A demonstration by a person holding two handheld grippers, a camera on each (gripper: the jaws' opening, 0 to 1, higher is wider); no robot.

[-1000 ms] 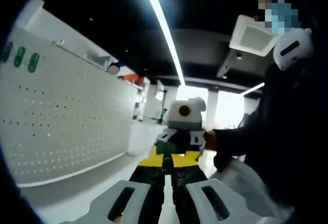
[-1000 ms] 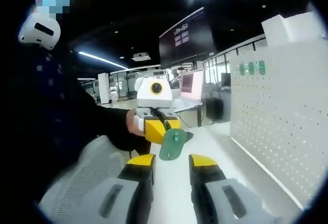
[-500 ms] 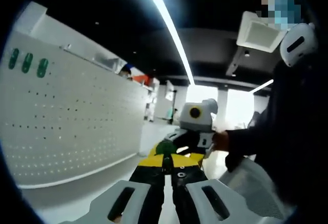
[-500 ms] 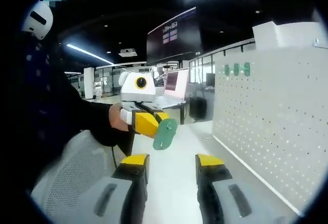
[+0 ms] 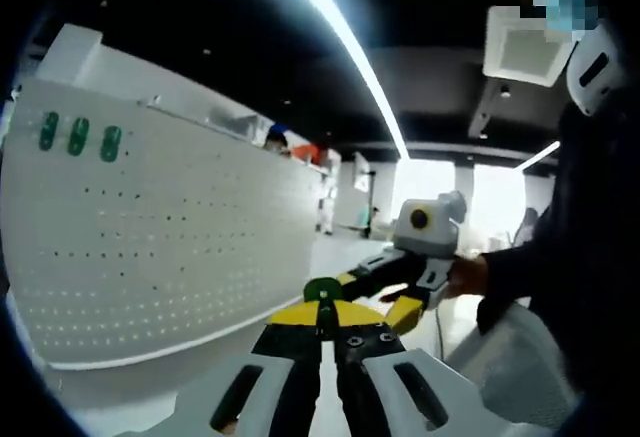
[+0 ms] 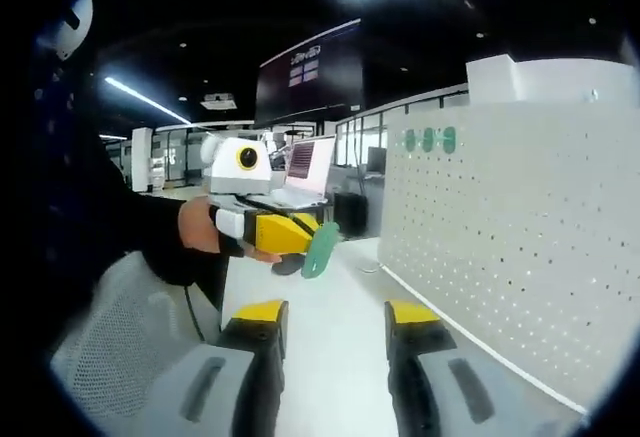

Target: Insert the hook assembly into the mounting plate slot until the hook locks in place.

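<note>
Left tongs (image 6: 300, 247) are clamped on the green hook (image 6: 320, 249), carrying it; right tongs (image 6: 335, 322) gape, empty. Pegboard (image 6: 500, 247) stands at three o'clock; next, aim the hook at a slot.

Ahead of the left gripper (image 5: 328, 319), its yellow tips hide most of the green hook (image 5: 322, 290)

Two tongs are showing: the left tongs (image 5: 322, 319) and the right tongs (image 6: 335, 309). One green hook (image 6: 320, 249) is showing. Three green pieces (image 6: 428, 140) are sitting high on one white pegboard (image 6: 500, 247), above one bench (image 6: 330, 357).
</note>
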